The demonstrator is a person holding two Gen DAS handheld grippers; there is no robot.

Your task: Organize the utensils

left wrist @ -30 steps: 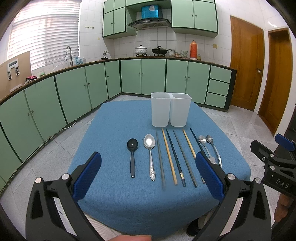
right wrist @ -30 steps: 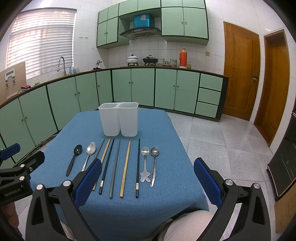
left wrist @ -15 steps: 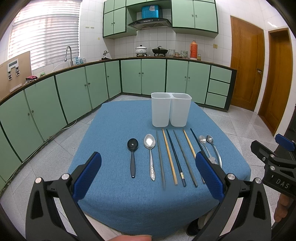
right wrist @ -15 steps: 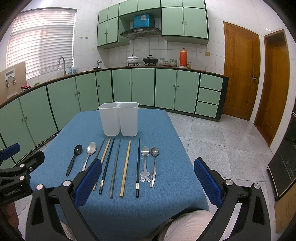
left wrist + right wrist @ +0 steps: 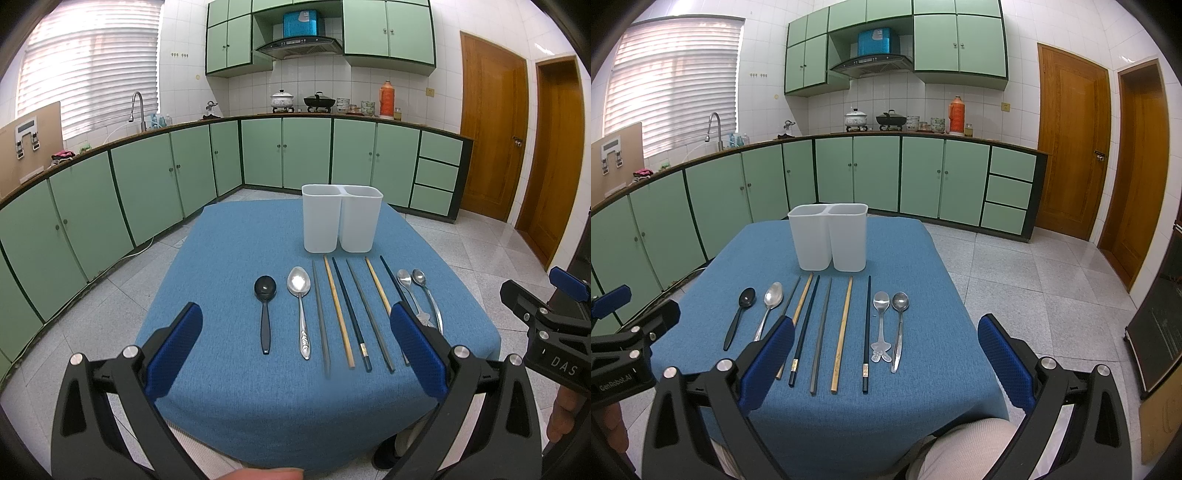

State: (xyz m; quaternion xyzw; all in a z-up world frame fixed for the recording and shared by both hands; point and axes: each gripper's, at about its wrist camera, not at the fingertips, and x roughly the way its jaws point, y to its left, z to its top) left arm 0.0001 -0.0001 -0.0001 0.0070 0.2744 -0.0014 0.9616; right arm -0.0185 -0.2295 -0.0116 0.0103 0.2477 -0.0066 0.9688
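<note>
1. Left wrist view: a table point(image 5: 229, 398) under blue cloth stands in a kitchen with green cabinets point(image 5: 159, 184). A white two-part holder point(image 5: 341, 223) stands at the far side; spoons and chopsticks point(image 5: 338, 312) lie in a row before it. The left gripper point(image 5: 295, 350) hangs spread wide, holding nothing.
2. Right wrist view: the same row, with wooden doors point(image 5: 1071, 147) to the right. The right gripper point(image 5: 886, 363) is spread wide and empty above the near edge.
</note>
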